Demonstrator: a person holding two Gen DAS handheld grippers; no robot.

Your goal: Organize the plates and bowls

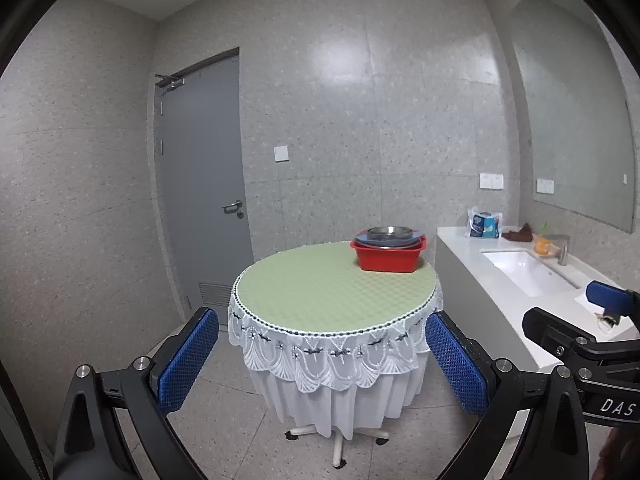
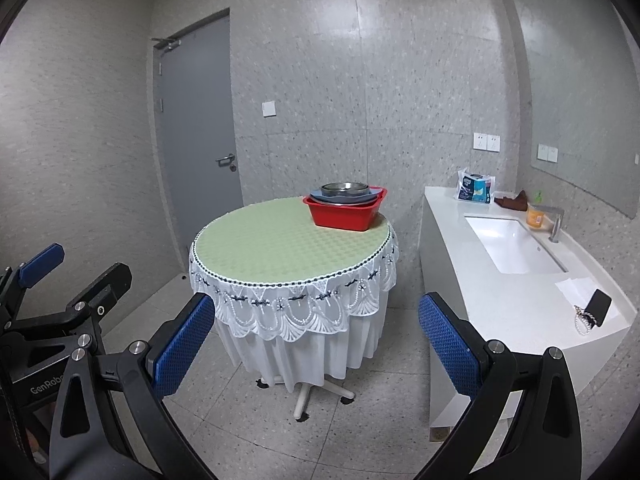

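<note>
A red plastic basin [image 1: 388, 258] [image 2: 346, 212] stands at the far right of a round table [image 1: 320, 288] [image 2: 280, 240] with a green top and white lace cloth. In it lie a blue plate [image 1: 416, 240] [image 2: 374, 194] and a steel bowl [image 1: 389, 233] [image 2: 345, 189] on top. My left gripper [image 1: 320, 356] is open and empty, well short of the table. My right gripper [image 2: 318, 340] is open and empty, also back from the table. Each gripper shows at the edge of the other's view, the right one [image 1: 576, 320] and the left one [image 2: 72, 276].
A white counter [image 2: 500, 280] with a sink [image 2: 512, 244], tap [image 2: 554, 220], orange bottle [image 2: 536, 214], tissue pack [image 2: 476, 188], brown cloth [image 2: 512, 202] and phone [image 2: 598, 306] runs along the right. A grey door [image 2: 196, 120] is behind left. Tiled floor surrounds the table.
</note>
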